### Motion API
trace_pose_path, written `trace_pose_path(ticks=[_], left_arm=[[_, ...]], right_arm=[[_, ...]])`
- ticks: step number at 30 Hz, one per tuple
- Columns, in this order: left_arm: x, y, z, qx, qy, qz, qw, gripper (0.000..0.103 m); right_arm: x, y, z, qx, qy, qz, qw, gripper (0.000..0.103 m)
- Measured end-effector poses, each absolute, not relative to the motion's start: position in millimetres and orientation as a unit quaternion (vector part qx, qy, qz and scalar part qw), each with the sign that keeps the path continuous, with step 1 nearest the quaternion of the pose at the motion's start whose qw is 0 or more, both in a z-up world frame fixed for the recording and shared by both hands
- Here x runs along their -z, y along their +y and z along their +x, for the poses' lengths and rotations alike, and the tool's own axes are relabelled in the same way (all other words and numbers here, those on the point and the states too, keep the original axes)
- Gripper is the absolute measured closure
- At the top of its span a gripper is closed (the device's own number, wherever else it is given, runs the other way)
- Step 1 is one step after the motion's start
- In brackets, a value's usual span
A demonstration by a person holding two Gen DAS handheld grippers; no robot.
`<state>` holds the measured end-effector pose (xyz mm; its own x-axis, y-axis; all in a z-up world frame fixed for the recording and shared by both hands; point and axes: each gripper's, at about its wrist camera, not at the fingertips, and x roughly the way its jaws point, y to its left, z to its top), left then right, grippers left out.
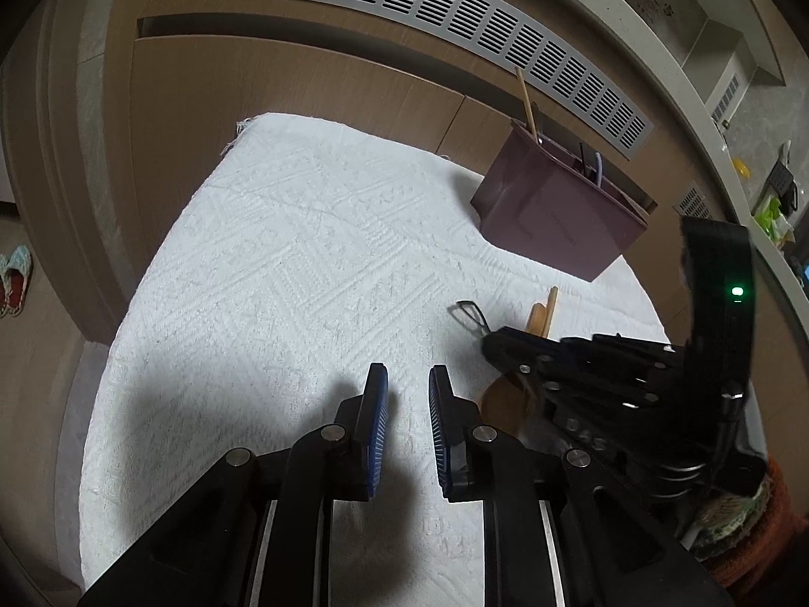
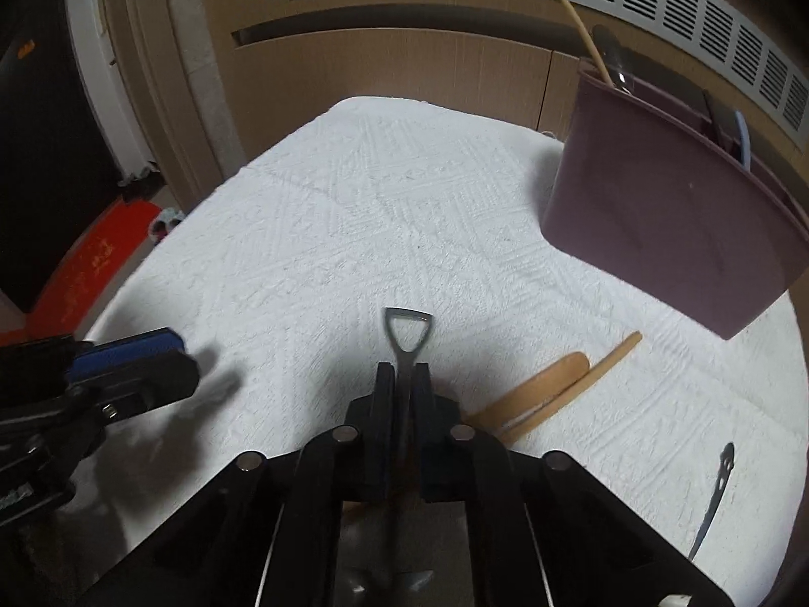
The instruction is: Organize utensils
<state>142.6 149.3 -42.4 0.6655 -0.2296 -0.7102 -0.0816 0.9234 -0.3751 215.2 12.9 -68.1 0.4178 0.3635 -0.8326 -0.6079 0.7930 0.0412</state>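
Note:
My right gripper [image 2: 403, 379] is shut on a metal utensil with a shovel-style loop handle [image 2: 407, 326], the handle poking forward past the fingers. It also shows in the left wrist view [image 1: 470, 314], with the right gripper [image 1: 498, 346] beside it. My left gripper [image 1: 408, 379] is open and empty over the white cloth [image 1: 283, 253]. Wooden utensils [image 2: 551, 392] lie on the cloth just right of my right gripper. A maroon utensil holder [image 2: 672, 202] stands at the far right with a chopstick [image 2: 581, 30] and other utensils in it.
A dark metal utensil [image 2: 718, 490] lies near the cloth's right edge. A wooden cabinet with a vent grille [image 1: 455, 15] stands behind the table. Slippers [image 1: 12, 278] lie on the floor at left. The left gripper [image 2: 126, 369] enters the right wrist view at left.

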Motion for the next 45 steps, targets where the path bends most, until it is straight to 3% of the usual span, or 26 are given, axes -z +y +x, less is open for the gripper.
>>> trace_pose_path(ticks=[11,17,24,42,45], left_arm=[[40,108,160,0.089,0.430,-0.156,0.885,0.083],[46,57,199,0.138,0.466,-0.053,0.873,0.083],[45,18,212,0.212,0.478,0.004,0.853,0.083],[63,-12,263,0.173,0.532,0.078,0.825,0.082],[62,-12,279,0.168,0.550,0.064,0.816,0.090]], right_arm=[[7,-111,199,-0.250,0.403,-0.028,0.880,0.102],[0,-145,196,-0.236,0.387,0.003,0.892,0.102],[0,-164,194,-0.233,0.379,0.015,0.896,0.101],[3,-173,195,-0.237,0.369,0.028,0.898,0.101],[-3,-177,193,-0.235,0.360,0.036,0.902,0.101]])
